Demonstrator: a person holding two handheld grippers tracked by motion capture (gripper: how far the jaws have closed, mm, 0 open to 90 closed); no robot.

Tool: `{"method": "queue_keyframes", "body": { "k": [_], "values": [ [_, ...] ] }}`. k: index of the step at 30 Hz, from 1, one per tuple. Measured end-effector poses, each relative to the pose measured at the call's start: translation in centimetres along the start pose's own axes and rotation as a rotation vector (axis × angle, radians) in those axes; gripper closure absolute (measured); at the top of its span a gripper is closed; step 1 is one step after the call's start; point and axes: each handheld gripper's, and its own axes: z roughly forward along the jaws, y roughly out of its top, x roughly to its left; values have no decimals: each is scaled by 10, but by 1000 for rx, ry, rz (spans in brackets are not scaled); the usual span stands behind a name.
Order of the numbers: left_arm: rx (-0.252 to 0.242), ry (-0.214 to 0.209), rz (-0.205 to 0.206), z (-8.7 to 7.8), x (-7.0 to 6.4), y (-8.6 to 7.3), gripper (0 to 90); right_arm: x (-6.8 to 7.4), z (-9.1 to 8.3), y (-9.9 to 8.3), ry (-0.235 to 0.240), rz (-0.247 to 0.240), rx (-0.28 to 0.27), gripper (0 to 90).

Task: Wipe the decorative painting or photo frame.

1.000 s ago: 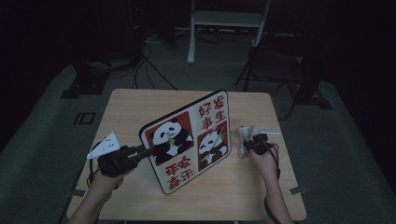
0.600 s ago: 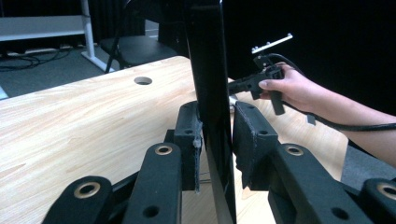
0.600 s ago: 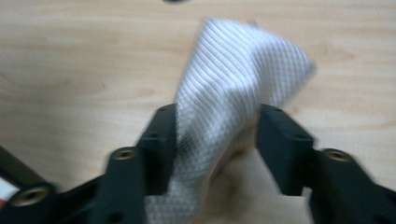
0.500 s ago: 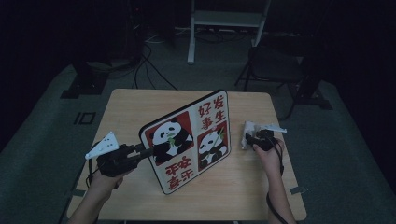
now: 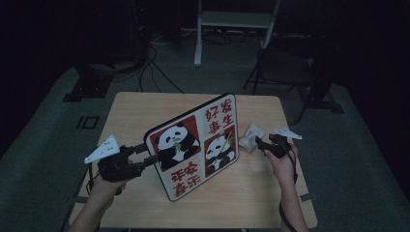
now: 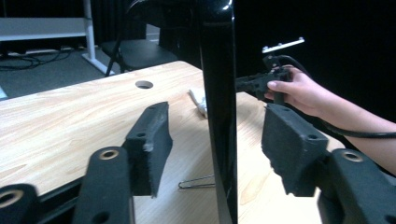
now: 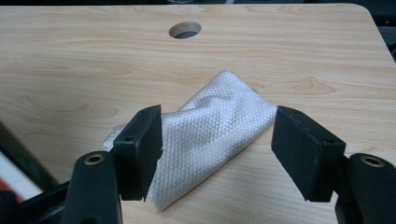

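Note:
A square panda sign board (image 5: 193, 145) with red panels and Chinese characters stands tilted on the wooden table (image 5: 145, 111). My left gripper (image 5: 145, 157) is at its left edge. In the left gripper view the board's black edge (image 6: 219, 70) runs between the jaws of the left gripper (image 6: 219, 144), which is open with a gap on each side. A folded white cloth (image 5: 251, 137) lies to the right of the board. My right gripper (image 5: 259, 144) is just beside it. The right gripper (image 7: 217, 149) is open over the cloth (image 7: 219, 126).
A thin wire stand (image 6: 196, 183) shows at the board's foot. The tabletop has a round hole (image 7: 185, 29) beyond the cloth. A dark chair (image 5: 285, 67) and a white frame (image 5: 232, 19) stand on the floor behind the table.
The right gripper has drawn back slightly to the right, and the cloth now lies flatter on the table. The left gripper and the board have stayed put.

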Motion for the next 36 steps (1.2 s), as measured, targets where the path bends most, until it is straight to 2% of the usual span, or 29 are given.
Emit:
{"method": "queue_keyframes", "body": {
  "k": [6,7,10,11,14,15,17,20,21,24,29,30,31,32,33,36],
  "values": [
    [0,11,-4,-2,1,-1,343,5,-8,-4,12,-22,-4,323],
    [6,36,-7,-4,2,-2,334,5,-10,-7,14,-27,-1,322],
    [7,55,-1,-6,2,-3,296,6,-12,-11,19,-28,2,318],
    [24,77,2,-7,3,-5,283,7,-15,-15,23,-27,7,315],
    [34,78,-3,-9,5,-7,259,7,-17,-19,28,-25,11,311],
    [43,101,-4,-10,7,-10,230,7,-20,-22,27,-25,14,311],
    [56,117,-9,-11,9,-14,196,7,-22,-25,27,-29,21,311],
    [60,135,-13,-13,11,-18,187,7,-24,-27,25,-33,27,310],
    [59,161,-18,-15,14,-21,181,7,-26,-29,22,-34,26,310],
    [60,180,-23,-17,17,-25,179,8,-28,-31,23,-42,32,310],
    [104,233,-27,-18,24,-39,178,9,-33,-36,21,-63,50,320],
    [104,233,-27,-18,24,-39,177,9,-33,-36,21,-63,50,320],
    [116,259,-30,-19,26,-45,177,8,-35,-39,17,-64,52,320],
    [116,259,-30,-19,26,-45,177,8,-35,-39,17,-64,52,320],
    [128,284,-38,-20,30,-51,177,7,-35,-42,13,-65,58,318],
    [130,306,-49,-20,32,-58,177,6,-36,-45,13,-65,66,315]
  ]
}}
